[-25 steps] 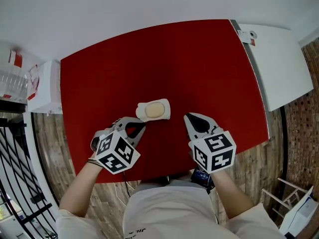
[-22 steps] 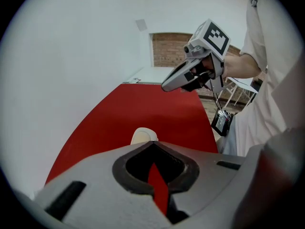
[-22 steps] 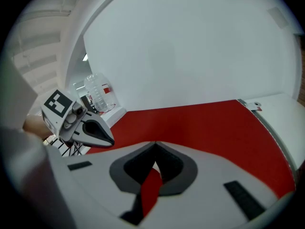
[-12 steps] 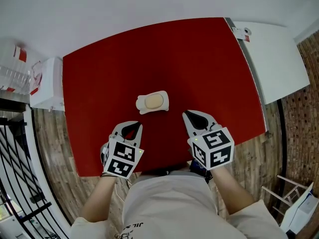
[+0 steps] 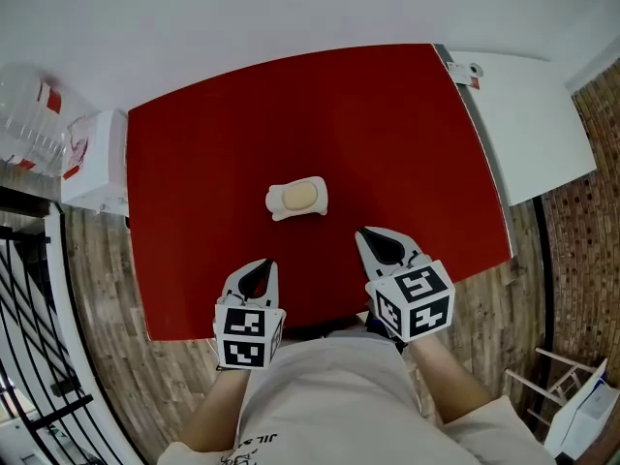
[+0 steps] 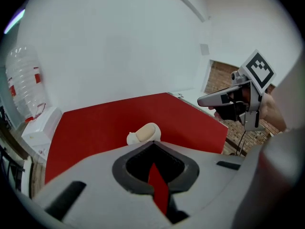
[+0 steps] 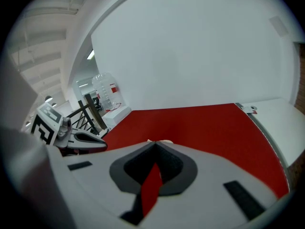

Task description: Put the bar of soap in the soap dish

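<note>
Retreat on both sides; left gripper [image 5: 262, 265] no longer just beside the soap dish [image 5: 297, 199], now drawn back to the near edge of the red table [image 5: 407, 134] and rolled square, marker cube facing up; right gripper [image 5: 364, 233] pulled back too, though less far. Shut tight, both pairs of jaws, tips together and nothing between them; only a sliver of red table through the slot in each gripper view. Bar of soap [image 5: 301, 196] lying in the dish, at the same spot mid-table as 1 second ago, well apart from both grippers. Seen from the left gripper view: dish and soap beyond the closed tips, untouched. Reads as finished: soap placed, 2 grippers empty and clear of it. Nothing left, by the look of it, but to stay off the dish and avoid nudging it.
</note>
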Demonstrator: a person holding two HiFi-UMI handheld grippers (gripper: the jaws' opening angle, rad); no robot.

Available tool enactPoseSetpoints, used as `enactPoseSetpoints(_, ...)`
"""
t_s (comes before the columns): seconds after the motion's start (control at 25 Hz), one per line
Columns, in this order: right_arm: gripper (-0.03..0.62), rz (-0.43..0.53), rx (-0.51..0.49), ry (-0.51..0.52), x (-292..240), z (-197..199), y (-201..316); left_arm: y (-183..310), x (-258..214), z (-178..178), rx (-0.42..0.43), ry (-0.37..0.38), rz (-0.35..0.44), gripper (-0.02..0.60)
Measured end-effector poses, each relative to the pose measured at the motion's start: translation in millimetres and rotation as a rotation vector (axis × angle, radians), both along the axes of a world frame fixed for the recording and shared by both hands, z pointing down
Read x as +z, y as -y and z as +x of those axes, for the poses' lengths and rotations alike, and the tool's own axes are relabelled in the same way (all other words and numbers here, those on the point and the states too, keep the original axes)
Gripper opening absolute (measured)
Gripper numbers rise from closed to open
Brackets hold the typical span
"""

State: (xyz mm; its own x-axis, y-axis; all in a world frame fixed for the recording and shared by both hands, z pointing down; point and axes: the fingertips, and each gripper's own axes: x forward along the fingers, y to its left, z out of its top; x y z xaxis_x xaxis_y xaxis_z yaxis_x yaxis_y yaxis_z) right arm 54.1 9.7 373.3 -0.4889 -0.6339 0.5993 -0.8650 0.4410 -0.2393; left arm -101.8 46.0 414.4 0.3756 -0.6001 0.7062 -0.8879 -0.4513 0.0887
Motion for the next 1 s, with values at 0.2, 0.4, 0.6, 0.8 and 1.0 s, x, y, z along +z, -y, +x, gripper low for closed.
enactPoseSetpoints(0.2,0.003,-0.011,-0.016,0.004,0,-7,-9,-3,-6,-7,-0.011,0.009,0.015,0.008)
enactPoseSetpoints(0.4,0.003,-0.012,-0.026,0.010,-1,-11,-11,2,-12,-11,-0.036,-0.002,0.032,0.008)
enactPoseSetpoints(0.6,0.003,-0.005,-0.029,0.009,-2,-9,-13,-2,-12,-6,-0.035,-0.017,0.034,0.008)
enactPoseSetpoints(0.8,0.003,-0.002,-0.031,0.011,-4,-10,-14,-5,-15,-7,-0.042,-0.025,0.040,0.008)
enactPoseSetpoints(1.0,0.003,0.001,-0.027,0.012,-7,-10,-15,-5,-18,-11,-0.048,-0.021,0.048,0.008)
